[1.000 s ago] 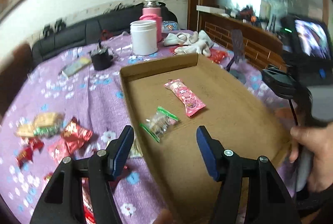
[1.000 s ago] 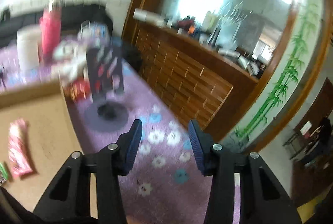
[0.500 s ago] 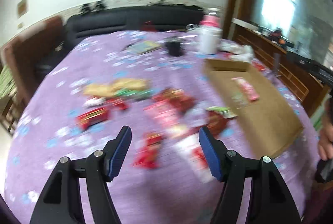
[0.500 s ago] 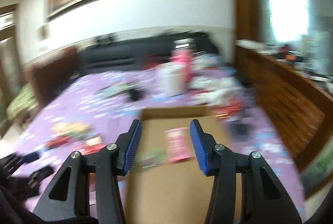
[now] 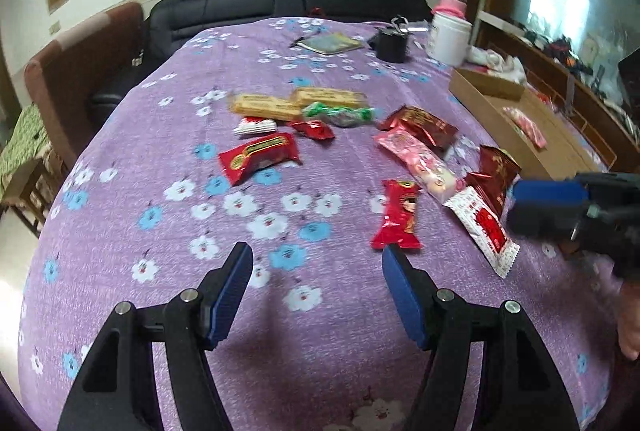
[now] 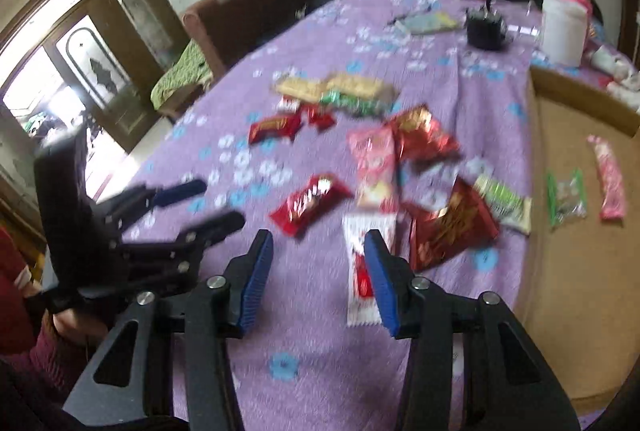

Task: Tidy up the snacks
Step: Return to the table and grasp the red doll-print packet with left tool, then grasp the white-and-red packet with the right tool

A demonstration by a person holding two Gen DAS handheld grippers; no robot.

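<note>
Two snacks lie in the cardboard tray (image 6: 568, 331) at the right of the table: a pink packet (image 6: 610, 183) and a clear green-edged one (image 6: 566, 197). By my reading that is only a start, since about a dozen snacks are left on the cloth to its left. Nearest are a white-and-red packet (image 5: 482, 227) and a red bar (image 5: 398, 217); beyond them a long pink packet (image 5: 418, 161), dark red pouches (image 5: 420, 125), a red packet (image 5: 260, 155), green sweets (image 5: 340, 113) and two biscuit packs (image 5: 296, 103) farther off.

The left gripper (image 5: 316, 295) hangs over bare cloth near the red bar, jaws well apart and holding nothing. The right gripper (image 6: 318, 275) is over the near end of the white-and-red packet, its jaws closing but not yet on it, so it too is empty.

The table wears a purple flowered cloth (image 5: 160, 191). At its far end stand a white jar (image 5: 450, 39), a pink flask (image 5: 452, 5) and a black cup (image 5: 392, 45). Behind are a dark sofa (image 5: 288, 5), a brown armchair (image 5: 80, 63), a white wall, and glazed doors (image 6: 92, 63) at left
</note>
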